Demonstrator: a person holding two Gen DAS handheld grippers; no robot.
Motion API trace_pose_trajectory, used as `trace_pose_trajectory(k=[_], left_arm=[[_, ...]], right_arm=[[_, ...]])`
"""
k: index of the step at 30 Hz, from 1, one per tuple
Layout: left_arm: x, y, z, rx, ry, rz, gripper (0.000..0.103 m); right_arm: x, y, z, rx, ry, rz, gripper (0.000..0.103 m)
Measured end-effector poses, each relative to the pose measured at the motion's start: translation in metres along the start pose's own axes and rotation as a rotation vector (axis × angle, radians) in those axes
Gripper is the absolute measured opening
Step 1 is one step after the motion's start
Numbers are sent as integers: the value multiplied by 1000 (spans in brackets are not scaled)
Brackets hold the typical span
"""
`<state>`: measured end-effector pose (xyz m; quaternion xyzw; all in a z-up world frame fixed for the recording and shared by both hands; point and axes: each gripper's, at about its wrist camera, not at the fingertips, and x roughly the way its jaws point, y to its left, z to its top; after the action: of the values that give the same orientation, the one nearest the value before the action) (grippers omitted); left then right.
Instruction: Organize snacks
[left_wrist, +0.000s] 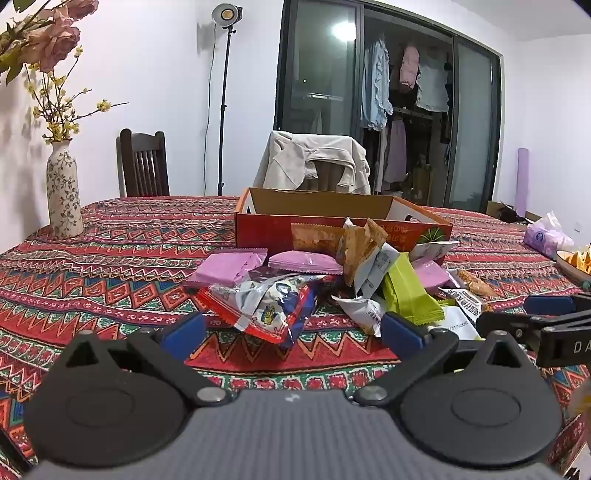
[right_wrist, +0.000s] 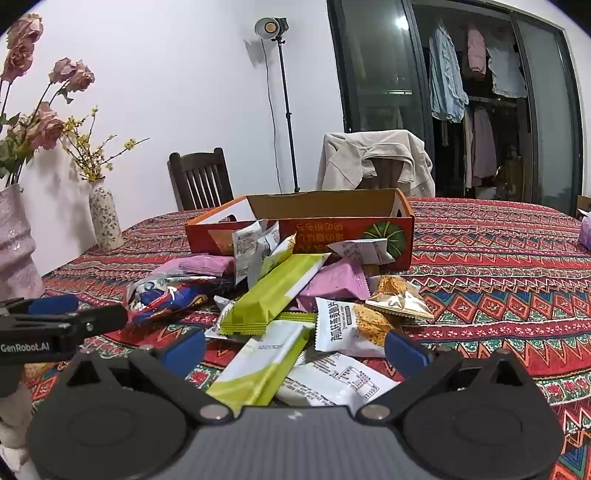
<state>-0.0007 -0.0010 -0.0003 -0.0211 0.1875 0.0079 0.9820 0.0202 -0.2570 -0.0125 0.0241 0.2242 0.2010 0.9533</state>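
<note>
Cardboard box (right_wrist: 343, 229) stands behind snack pile (right_wrist: 280, 291), vase (right_wrist: 105, 214) aside.

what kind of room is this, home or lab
Most likely a home dining room: a table under a patterned tablecloth, a flower vase, wooden chairs, and clothes hanging behind glass doors. The studio light suggests a staged recording.

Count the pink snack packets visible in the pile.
3: one at the pile's left edge, one mid-pile before the red box, one on the right behind the green packet. More may be buried.
</note>
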Motion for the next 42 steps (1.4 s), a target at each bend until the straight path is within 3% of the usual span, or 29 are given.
trace_pose_trajectory(k=[42], left_arm=[[0,5,-3,-31,19,0,103]], right_arm=[[0,-1,-2,15,9,5,103]])
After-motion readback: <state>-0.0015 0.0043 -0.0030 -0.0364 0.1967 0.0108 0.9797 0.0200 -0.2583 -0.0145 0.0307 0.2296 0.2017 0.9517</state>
